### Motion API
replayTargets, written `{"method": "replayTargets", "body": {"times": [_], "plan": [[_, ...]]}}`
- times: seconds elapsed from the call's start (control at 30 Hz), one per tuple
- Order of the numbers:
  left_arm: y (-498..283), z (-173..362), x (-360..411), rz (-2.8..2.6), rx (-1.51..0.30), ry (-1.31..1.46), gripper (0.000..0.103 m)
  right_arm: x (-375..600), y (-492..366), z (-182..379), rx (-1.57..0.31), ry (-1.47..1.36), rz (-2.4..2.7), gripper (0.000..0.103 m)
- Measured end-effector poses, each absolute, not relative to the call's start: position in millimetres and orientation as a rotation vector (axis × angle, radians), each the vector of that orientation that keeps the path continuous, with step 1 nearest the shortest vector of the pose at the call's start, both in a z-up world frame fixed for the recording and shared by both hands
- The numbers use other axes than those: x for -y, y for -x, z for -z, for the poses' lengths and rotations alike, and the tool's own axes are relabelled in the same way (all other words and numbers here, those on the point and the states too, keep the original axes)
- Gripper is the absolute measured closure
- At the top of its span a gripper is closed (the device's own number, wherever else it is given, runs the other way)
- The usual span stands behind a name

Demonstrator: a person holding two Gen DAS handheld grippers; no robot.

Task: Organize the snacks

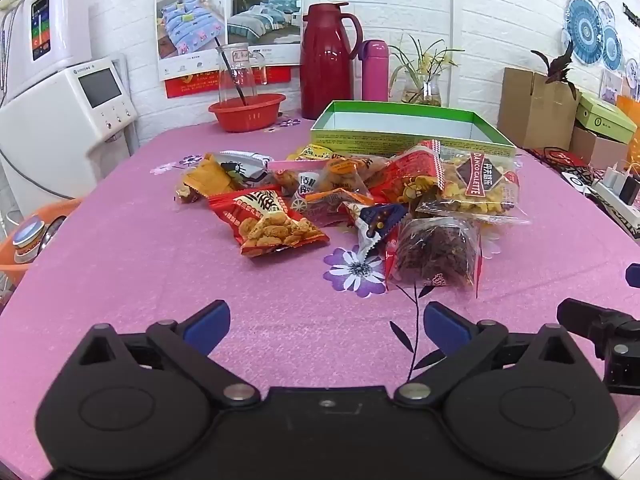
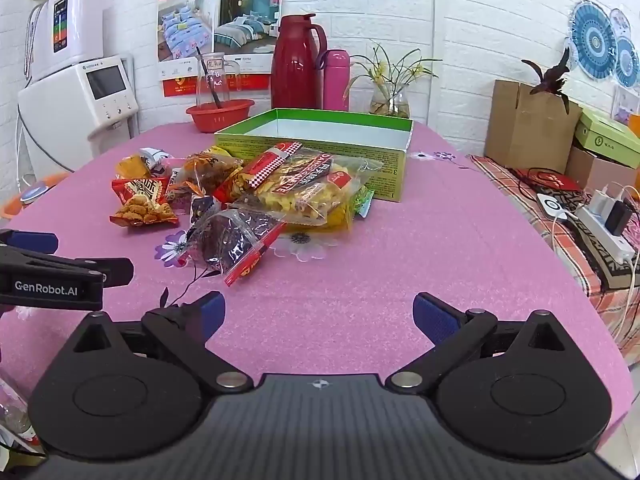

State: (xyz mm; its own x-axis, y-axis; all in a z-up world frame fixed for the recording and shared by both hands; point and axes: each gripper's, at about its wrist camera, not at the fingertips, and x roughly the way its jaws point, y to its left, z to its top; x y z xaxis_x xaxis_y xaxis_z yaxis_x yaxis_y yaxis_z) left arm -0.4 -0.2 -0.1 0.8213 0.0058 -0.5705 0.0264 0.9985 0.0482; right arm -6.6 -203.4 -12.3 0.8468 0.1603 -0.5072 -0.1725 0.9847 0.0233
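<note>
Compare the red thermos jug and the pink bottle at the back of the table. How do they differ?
The red thermos jug is taller and wider than the pink bottle beside it. The jug has a side handle and a spouted lid; the pink bottle is a plain cylinder with a rounded cap and no handle visible. The jug is dark glossy red, the bottle bright pink. Both stand upright against the wall, behind the green box.

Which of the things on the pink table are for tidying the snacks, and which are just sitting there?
For the job:
- pile of crinkly snack packets
- open green cardboard box, empty as far as shows
- open left gripper and open right gripper

Just sitting there:
- tall red plastic thermos jug
- pink flask
- red plastic bowl
- glass vase of green plants
</note>
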Motion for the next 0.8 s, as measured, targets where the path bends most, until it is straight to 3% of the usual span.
{"method": "replayTargets", "body": {"times": [0.8], "plan": [[-8.8, 2.5, -1.3, 0.017, -0.638, -0.049, 0.0, 203.7, -0.6, 13.6, -0.559, 0.003, -0.179, 0.0]]}}
